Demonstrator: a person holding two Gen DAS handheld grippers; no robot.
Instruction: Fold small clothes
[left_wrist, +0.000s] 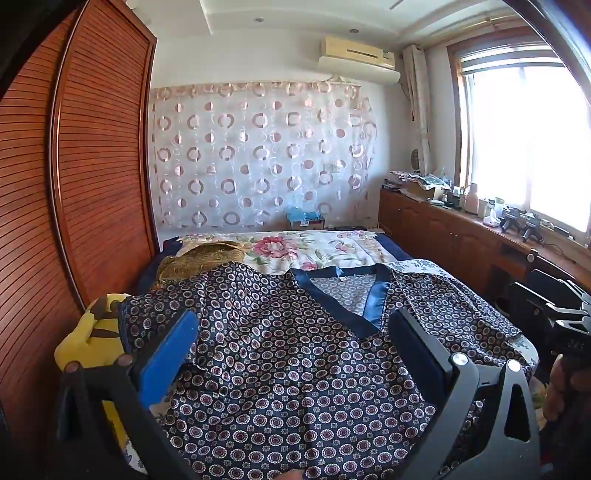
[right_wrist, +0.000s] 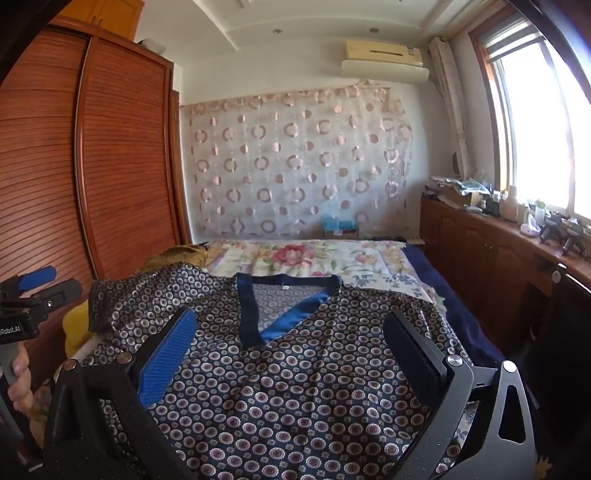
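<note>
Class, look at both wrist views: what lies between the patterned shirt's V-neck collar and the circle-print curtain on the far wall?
The floral bedspread, then a small box at the curtain's foot; both views show it.

The shirt (left_wrist: 280, 354) is thin printed cloth with a faint sheen; its blue neckband (left_wrist: 376, 299) is glossy satin. Each gripper has 2 fingers: 1 blue ribbed pad (right_wrist: 166, 358) and 1 black pad (right_wrist: 413, 354), finely textured, on matt black frames with shiny metal bolts (right_wrist: 453, 360). The wardrobe (left_wrist: 92, 158) is slatted, varnished wood. The bed (right_wrist: 332, 258) carries a matt floral cover.
</note>
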